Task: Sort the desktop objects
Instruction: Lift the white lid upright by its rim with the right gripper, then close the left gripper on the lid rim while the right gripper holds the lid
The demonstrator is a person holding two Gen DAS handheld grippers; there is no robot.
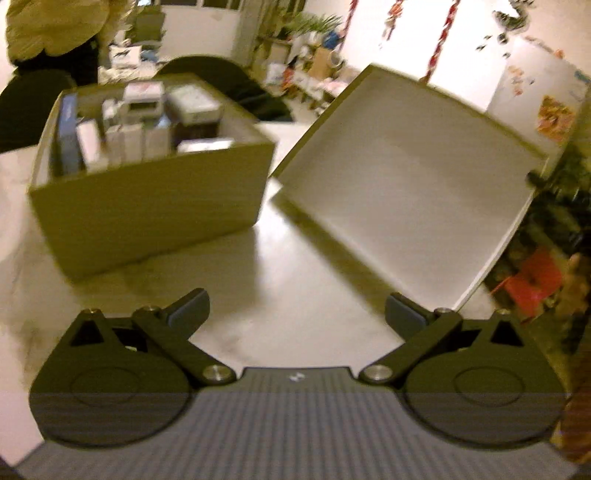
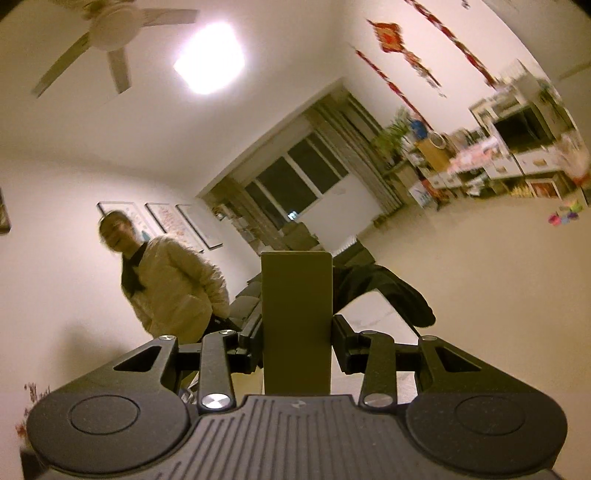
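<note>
Lid (image 2: 295, 321) stands edge-on, pinched between the right claw (image 2: 297, 349) fingers (left claw (image 1: 297, 314) spread, empty).

Pale walls, pale floor (image 2: 461, 266). Dark window (image 2: 295, 181) as landmark: grey curtains (image 2: 365, 147) alongside, potted plant (image 2: 397, 131) just right of those, cluttered shelving (image 2: 517, 147) farther right. Three framed pictures (image 2: 162, 221) on wall left of window; person in cream jacket (image 2: 173, 284) standing below them. Ceiling fan (image 2: 107, 33) and bright ceiling light (image 2: 208, 57) above window. Red hangings (image 2: 391, 35) on right-hand wall.
</note>
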